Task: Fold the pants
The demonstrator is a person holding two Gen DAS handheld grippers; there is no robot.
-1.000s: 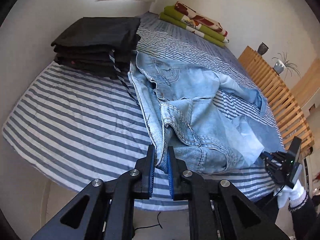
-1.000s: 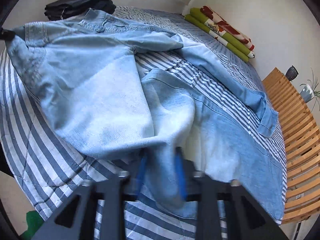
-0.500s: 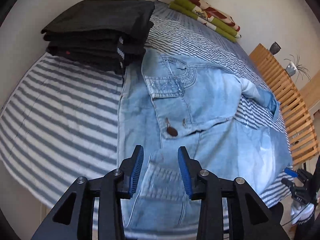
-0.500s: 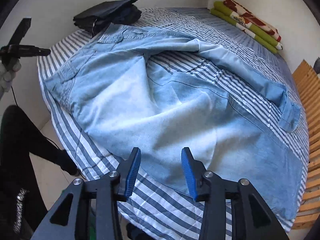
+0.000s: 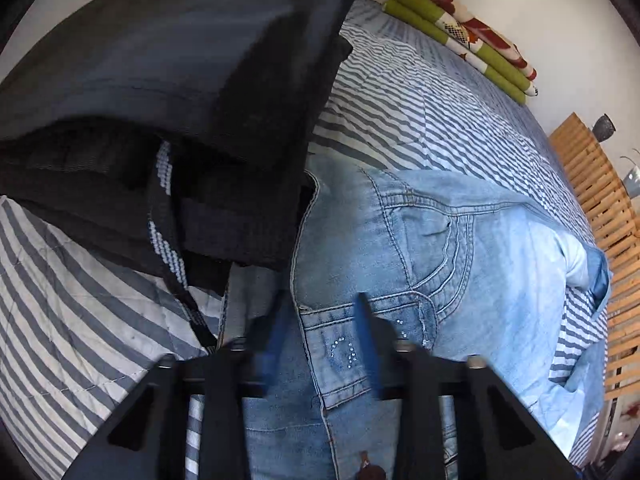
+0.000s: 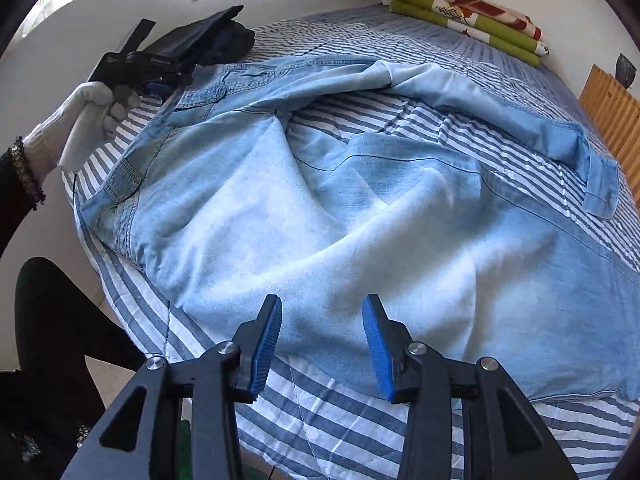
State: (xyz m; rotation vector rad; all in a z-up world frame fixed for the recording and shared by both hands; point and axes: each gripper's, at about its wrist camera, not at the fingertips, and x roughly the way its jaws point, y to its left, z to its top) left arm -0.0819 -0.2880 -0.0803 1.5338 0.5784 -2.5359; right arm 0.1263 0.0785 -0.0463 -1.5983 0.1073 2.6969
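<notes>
Light blue jeans [image 6: 360, 208] lie spread and rumpled across a striped bed [image 6: 340, 432], waistband at the left, one leg running to the far right. In the left wrist view the waistband and back pocket [image 5: 424, 256] fill the middle. My left gripper [image 5: 320, 328] hovers open over the waistband, its fingers blurred and nothing between them. From the right wrist view it shows as a black tool [image 6: 132, 64] held by a white-gloved hand [image 6: 92, 116] beside the waistband. My right gripper [image 6: 322, 332] stands open over the near edge of the trouser leg, holding nothing.
A stack of folded dark clothes [image 5: 172, 92] sits on the bed right against the jeans' waistband. Folded green and red bedding [image 6: 468, 12] lies at the far end. A wooden slatted frame [image 5: 596, 208] borders the right side. A person's dark leg [image 6: 60, 320] stands at the left.
A second ago both grippers were shut on the jeans; both have let go and opened. The jeans now lie flat. The left gripper has moved forward toward the waistband and dark stack.
</notes>
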